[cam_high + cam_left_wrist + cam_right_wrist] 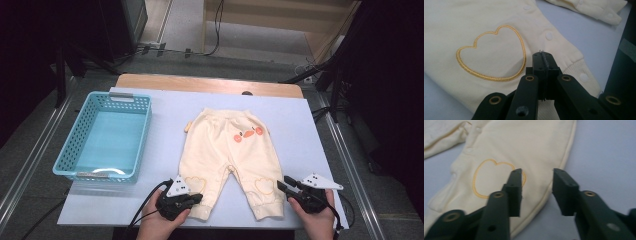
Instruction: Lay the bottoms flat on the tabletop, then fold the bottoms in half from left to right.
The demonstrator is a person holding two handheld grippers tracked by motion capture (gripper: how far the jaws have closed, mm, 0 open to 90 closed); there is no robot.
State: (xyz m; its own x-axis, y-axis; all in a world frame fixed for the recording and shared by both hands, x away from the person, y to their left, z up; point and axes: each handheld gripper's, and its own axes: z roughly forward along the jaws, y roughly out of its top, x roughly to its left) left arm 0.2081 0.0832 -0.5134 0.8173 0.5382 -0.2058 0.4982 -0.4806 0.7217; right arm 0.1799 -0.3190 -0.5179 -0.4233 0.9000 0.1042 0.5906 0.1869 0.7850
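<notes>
High view, cream baby trousers [227, 157] spread flat mid-table on the pale blue mat [295, 120], left gripper [192, 199] closed at the left leg cuff, no cloth visibly pinched, right gripper [281, 184] parted just beside the right leg's outer seam, blue basket [70, 145] well apart at left.

table [300, 145]: pale blue top, wooden far edge | trousers [227, 150]: cream, flat, centre | basket [82, 135]: turquoise, well left of trousers
</notes>
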